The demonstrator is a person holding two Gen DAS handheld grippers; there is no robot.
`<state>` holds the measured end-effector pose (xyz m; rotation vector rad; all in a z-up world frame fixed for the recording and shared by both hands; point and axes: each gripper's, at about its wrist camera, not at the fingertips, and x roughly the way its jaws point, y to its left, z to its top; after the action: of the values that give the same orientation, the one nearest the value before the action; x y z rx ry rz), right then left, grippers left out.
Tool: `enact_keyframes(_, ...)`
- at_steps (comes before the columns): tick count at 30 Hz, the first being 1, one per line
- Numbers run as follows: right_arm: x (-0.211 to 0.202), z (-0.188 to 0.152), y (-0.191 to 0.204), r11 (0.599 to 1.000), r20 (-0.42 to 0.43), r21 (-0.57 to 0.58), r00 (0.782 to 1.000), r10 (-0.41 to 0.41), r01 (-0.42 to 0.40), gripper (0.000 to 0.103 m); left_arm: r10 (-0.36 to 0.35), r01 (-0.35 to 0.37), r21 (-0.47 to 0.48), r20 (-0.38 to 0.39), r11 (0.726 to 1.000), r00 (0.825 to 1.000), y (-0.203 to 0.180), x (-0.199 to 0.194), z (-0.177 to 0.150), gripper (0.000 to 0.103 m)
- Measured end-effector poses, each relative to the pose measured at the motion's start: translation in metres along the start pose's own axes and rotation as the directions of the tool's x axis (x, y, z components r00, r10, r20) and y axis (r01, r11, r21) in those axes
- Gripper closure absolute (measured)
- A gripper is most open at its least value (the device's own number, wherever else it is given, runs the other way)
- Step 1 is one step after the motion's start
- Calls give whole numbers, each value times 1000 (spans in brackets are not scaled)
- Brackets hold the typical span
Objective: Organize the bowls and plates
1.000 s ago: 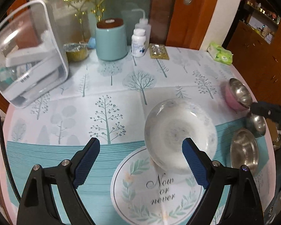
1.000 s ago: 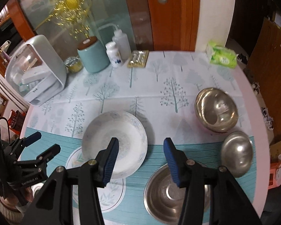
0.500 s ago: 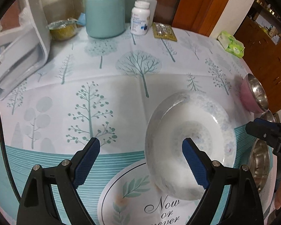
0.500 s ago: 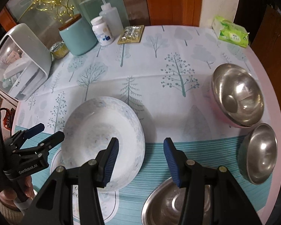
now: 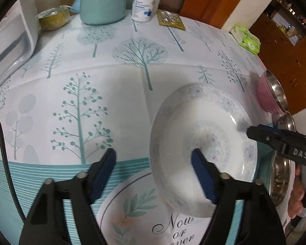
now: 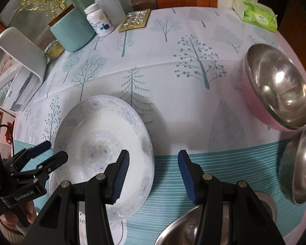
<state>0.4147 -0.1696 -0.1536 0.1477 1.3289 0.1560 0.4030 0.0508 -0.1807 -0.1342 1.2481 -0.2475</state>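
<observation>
A white patterned ceramic bowl (image 5: 204,143) sits on the tree-print tablecloth; it also shows in the right wrist view (image 6: 100,147). My left gripper (image 5: 154,169) is open, its right finger over the bowl's near-left rim, its left finger outside. My right gripper (image 6: 153,172) is open, its left finger over the bowl's right rim. A pink-sided steel bowl (image 6: 275,85) and a small steel bowl (image 6: 299,163) sit at the right. A large steel bowl (image 6: 193,224) lies under my right gripper.
At the back stand a teal canister (image 6: 73,32), a pill bottle (image 6: 99,20), a squeeze bottle (image 6: 110,0), a blister pack (image 6: 135,19) and a green tissue pack (image 6: 255,14). A white appliance (image 6: 16,65) stands at the left. The table edge curves at right.
Both grippers have moved forward and down, closing in on the white bowl from opposite sides. Each now has one finger over the bowl's rim. The bowl has not moved.
</observation>
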Motion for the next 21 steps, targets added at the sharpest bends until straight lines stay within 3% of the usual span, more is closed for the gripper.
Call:
enact_keyframes(4, 7, 0, -2, 1000, -21, 13, 1000, 17, -16, 66, -13, 13, 15, -32, 1000, 999, -2, 6, -2, 61)
enact_keyframes(6, 12, -2, -2, 1000, -40, 15, 999, 24, -24, 79, -19, 19, 6, -40, 1000, 999, -1, 8, -3, 63)
enact_keyframes(8, 16, -3, -2, 999, -52, 16, 998, 32, -31, 89, -27, 27, -1, -49, 1000, 998, -1, 11, -3, 72)
enact_keyframes(9, 17, -5, -2, 999, -51, 17, 998, 43, -42, 91, -31, 31, -1, -56, 1000, 998, -2, 13, -3, 84)
enact_keyframes(15, 16, -8, -4, 997, -41, 46, 998, 56, -54, 94, -34, 32, -30, -49, 999, 998, 2, 12, -6, 92)
enact_keyframes(21, 9, -15, 4, 998, -43, 34, 998, 47, -46, 95, -18, 15, -41, -67, 999, 998, 4, 6, -12, 93)
